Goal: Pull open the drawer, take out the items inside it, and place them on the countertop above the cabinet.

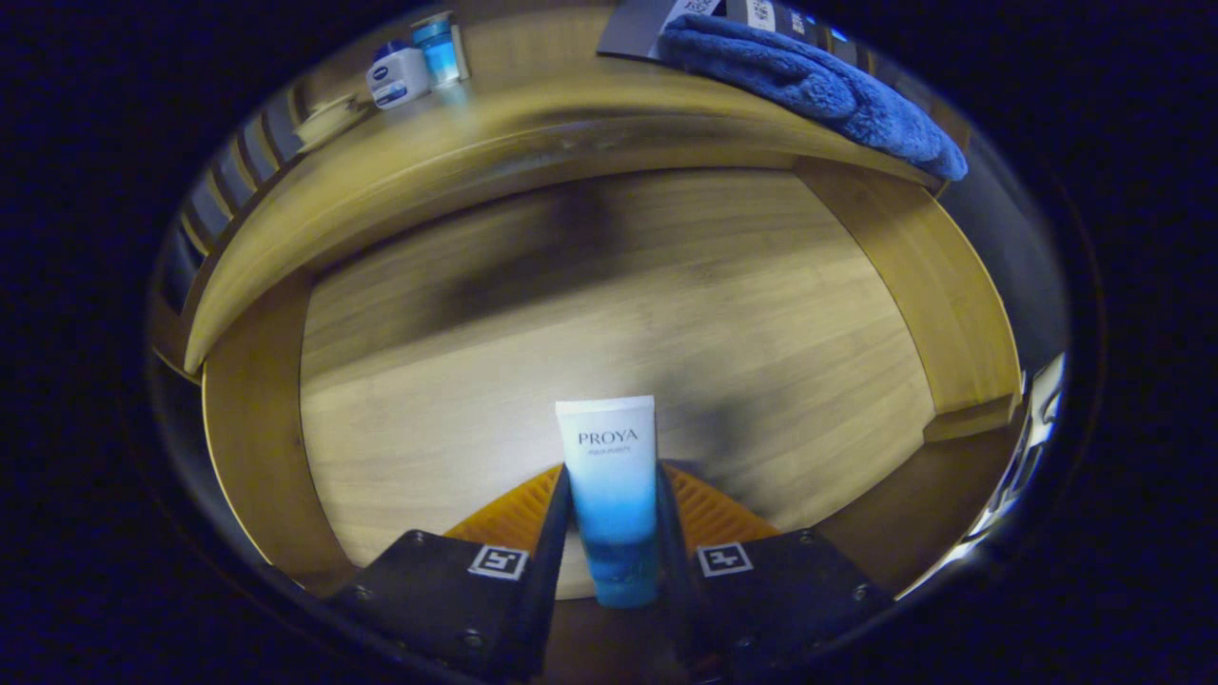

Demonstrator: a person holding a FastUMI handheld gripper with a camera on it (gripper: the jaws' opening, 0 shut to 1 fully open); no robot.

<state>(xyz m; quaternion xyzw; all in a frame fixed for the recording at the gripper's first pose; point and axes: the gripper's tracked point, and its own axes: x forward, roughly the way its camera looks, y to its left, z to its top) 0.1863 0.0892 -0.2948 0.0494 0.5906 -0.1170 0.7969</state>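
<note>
A white-to-blue cosmetic tube stands upright between my fingers, and my gripper is shut on it with both pads pressing its sides. Below and beyond it lies the open wooden drawer, its bare floor showing with no other item on it. The countertop runs above the drawer's far wall. On it, to the left, sit a white jar with a blue lid and a small blue bottle.
A blue towel lies on the right part of the countertop and hangs over its edge. A shallow pale dish rests at the counter's left end. The drawer's side walls rise on both sides of the tube.
</note>
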